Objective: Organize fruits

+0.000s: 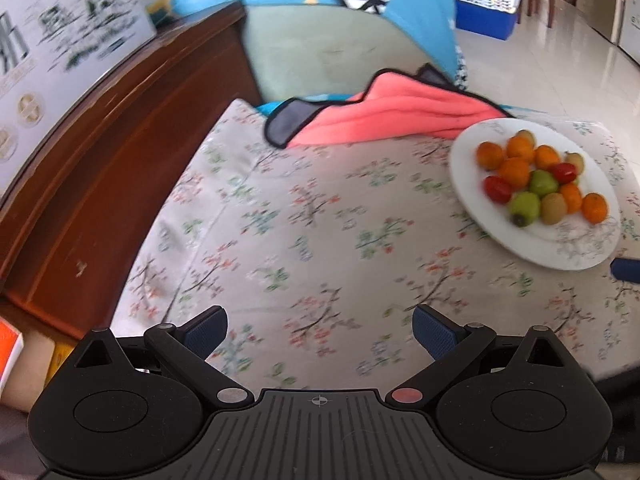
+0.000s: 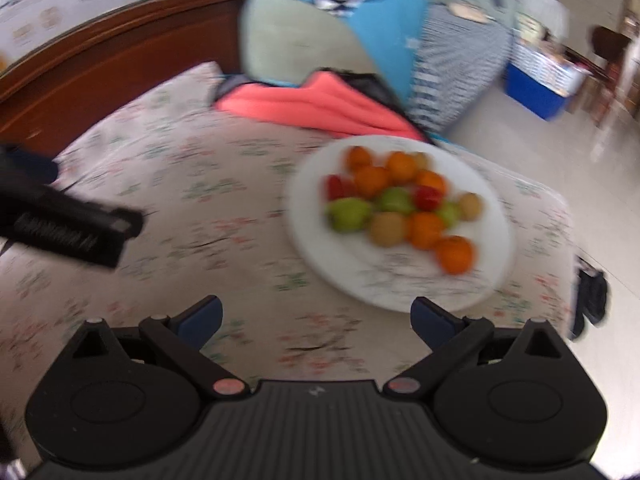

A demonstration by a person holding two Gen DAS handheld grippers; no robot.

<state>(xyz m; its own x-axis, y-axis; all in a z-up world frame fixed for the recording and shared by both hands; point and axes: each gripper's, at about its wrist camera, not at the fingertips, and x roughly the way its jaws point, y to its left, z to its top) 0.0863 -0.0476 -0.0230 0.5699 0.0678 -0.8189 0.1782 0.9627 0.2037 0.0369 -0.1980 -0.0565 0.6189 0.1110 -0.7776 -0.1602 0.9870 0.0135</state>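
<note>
Fruit left heaped on the plate [image 2: 316,264], awaiting sorting.
Both hand-held grippers, left [image 1: 320,334] and right [image 2: 316,322], are held spread and empty, ready for picking.

Dark wooden headboard [image 1: 120,128] behind floral bedspread [image 1: 304,232]; glossy pale tiled floor [image 1: 560,52].

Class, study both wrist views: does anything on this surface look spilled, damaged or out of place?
Nothing is spilled or broken. All the fruit sits on the white plate, though mixed by kind. The only oddity is a crumpled coral cloth lying behind the plate on the floral cover. Both grippers are open and empty.
</note>
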